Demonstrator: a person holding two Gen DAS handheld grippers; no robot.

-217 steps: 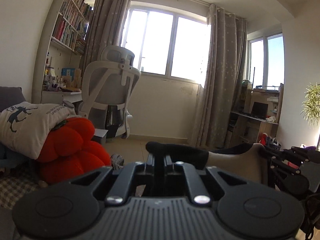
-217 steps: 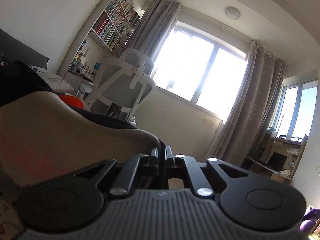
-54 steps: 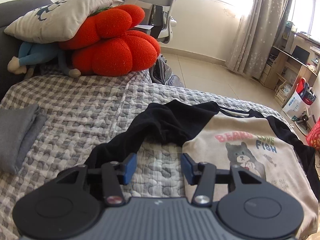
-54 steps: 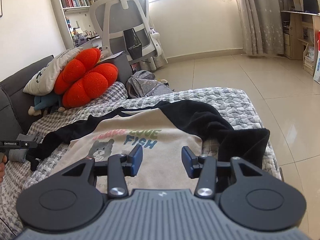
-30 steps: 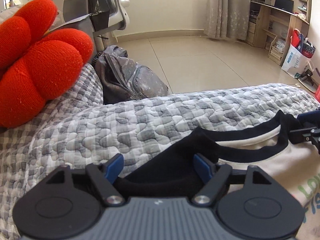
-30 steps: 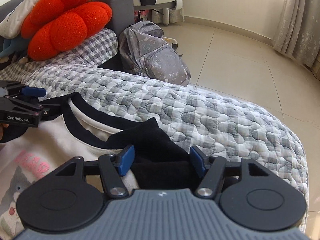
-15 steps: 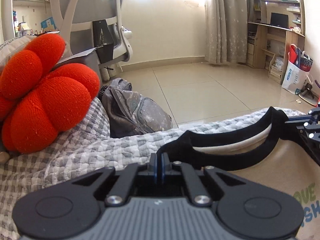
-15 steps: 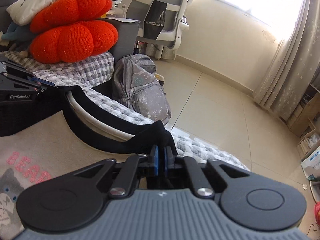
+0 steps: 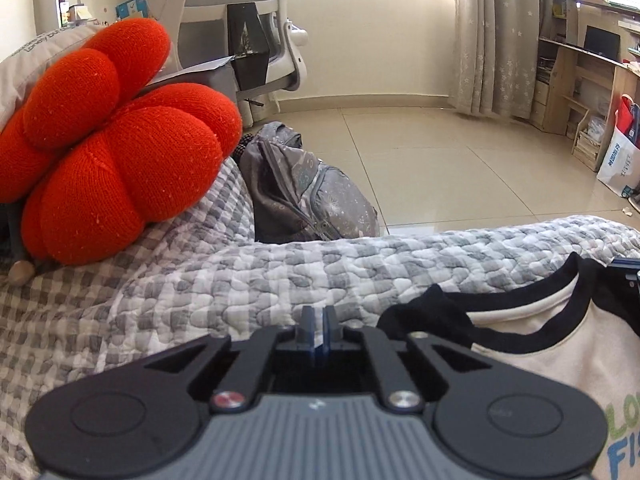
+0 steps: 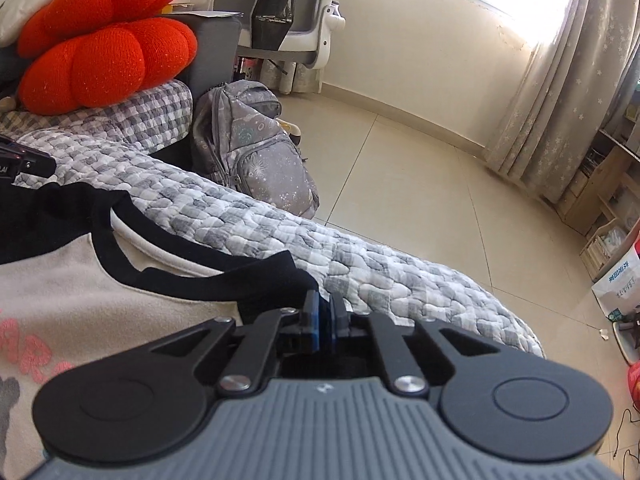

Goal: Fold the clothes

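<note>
Cream-and-black shirt [image 9: 532, 344] flat on quilt [image 9: 280, 276], left tongs [image 9: 319, 320] closed empty, right tongs [image 10: 325, 307] likewise

Left tongs [image 9: 319, 322] and right tongs [image 10: 325, 312] both closed.

Cream-and-black shirt [image 9: 560, 344] (grey-checked quilt [image 9: 280, 280]), orange-red cushion [image 9: 120, 152].

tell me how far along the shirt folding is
Early. Done: the shirt lies spread face up on the quilt. In hand: nothing visibly; both the left gripper and right gripper are shut beside its black shoulders. Left: every fold.
</note>
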